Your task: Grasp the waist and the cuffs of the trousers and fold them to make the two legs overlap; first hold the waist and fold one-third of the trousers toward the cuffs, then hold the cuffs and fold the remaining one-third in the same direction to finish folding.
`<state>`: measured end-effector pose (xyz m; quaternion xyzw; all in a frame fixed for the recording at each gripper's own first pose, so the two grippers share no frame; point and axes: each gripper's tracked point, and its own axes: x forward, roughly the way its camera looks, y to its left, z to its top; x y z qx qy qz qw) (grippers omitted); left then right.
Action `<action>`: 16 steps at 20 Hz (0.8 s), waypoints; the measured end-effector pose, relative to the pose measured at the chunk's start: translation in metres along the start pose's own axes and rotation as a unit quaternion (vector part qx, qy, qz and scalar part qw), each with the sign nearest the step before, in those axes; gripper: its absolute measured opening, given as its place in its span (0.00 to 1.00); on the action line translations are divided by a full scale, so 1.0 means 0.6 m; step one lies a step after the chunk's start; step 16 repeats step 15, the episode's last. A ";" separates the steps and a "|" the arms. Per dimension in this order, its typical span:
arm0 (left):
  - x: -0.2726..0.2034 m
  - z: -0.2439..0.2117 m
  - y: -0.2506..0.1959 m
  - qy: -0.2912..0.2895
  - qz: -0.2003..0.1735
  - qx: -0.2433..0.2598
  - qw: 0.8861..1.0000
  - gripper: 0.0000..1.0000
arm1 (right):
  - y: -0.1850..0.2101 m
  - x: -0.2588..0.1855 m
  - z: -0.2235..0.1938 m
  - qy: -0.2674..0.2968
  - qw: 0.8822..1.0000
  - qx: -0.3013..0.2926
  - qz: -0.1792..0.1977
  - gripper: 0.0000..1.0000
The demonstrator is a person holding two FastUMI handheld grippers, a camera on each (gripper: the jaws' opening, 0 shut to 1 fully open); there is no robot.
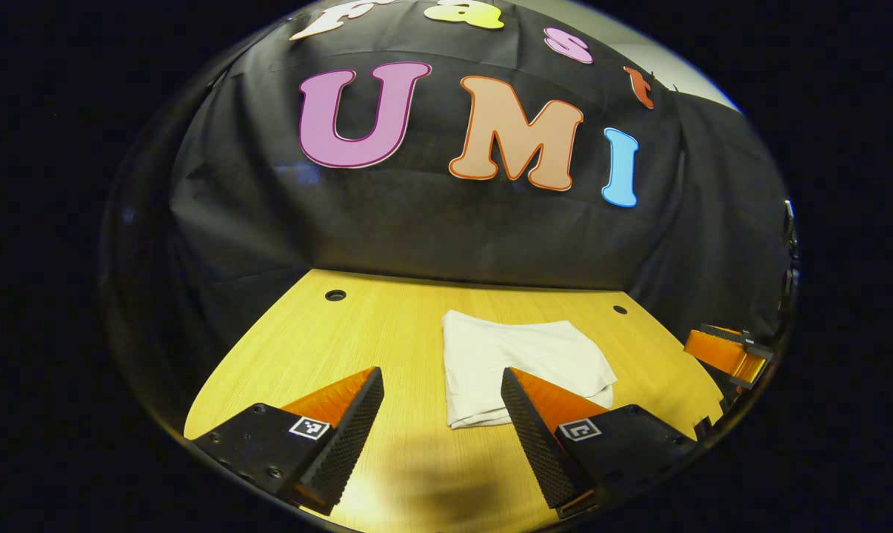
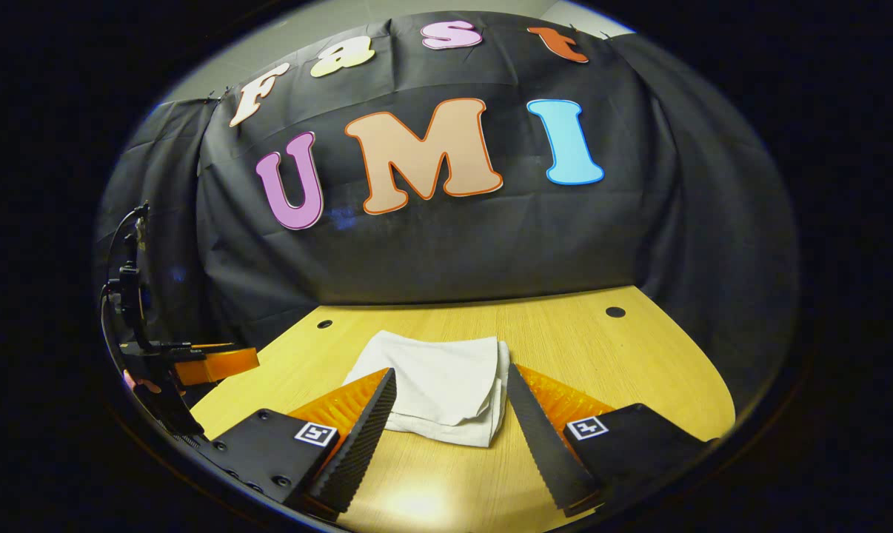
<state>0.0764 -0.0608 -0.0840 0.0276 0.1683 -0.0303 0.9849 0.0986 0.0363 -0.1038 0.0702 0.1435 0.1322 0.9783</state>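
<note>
The white trousers (image 1: pixel 524 366) lie on the wooden table (image 1: pixel 387 326) folded into a compact, layered rectangle. In the left gripper view they rest just ahead and to the right of my left gripper (image 1: pixel 443 403), which is open, held above the table and holding nothing. In the right gripper view the folded trousers (image 2: pixel 439 385) sit just ahead of my right gripper (image 2: pixel 450 403), also open and holding nothing, with the bundle's near edge between its fingertips. Each view catches the other gripper at its edge: the right gripper (image 1: pixel 728 355) and the left gripper (image 2: pixel 195 363).
The table (image 2: pixel 602 355) has small round holes (image 1: pixel 335 295) (image 2: pixel 615 312) near its back edge. The black cloth wall closes the back and both sides. Bare wood lies left of the trousers and along the front edge.
</note>
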 end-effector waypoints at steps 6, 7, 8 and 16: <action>0.008 -0.011 -0.009 0.012 -0.027 0.027 0.999 0.96 | 0.005 -0.012 -0.017 0.011 1.000 0.004 -0.025 0.92; 0.010 -0.011 -0.010 0.014 -0.030 0.032 0.999 0.96 | 0.006 -0.014 -0.015 0.009 1.000 0.004 -0.028 0.97; 0.012 -0.007 -0.012 0.014 -0.034 0.039 0.999 0.96 | 0.005 -0.016 -0.011 0.006 0.999 0.004 -0.032 0.96; 0.020 0.003 -0.027 0.007 -0.058 0.060 0.996 0.96 | -0.018 -0.023 0.001 -0.004 0.998 0.007 -0.062 0.92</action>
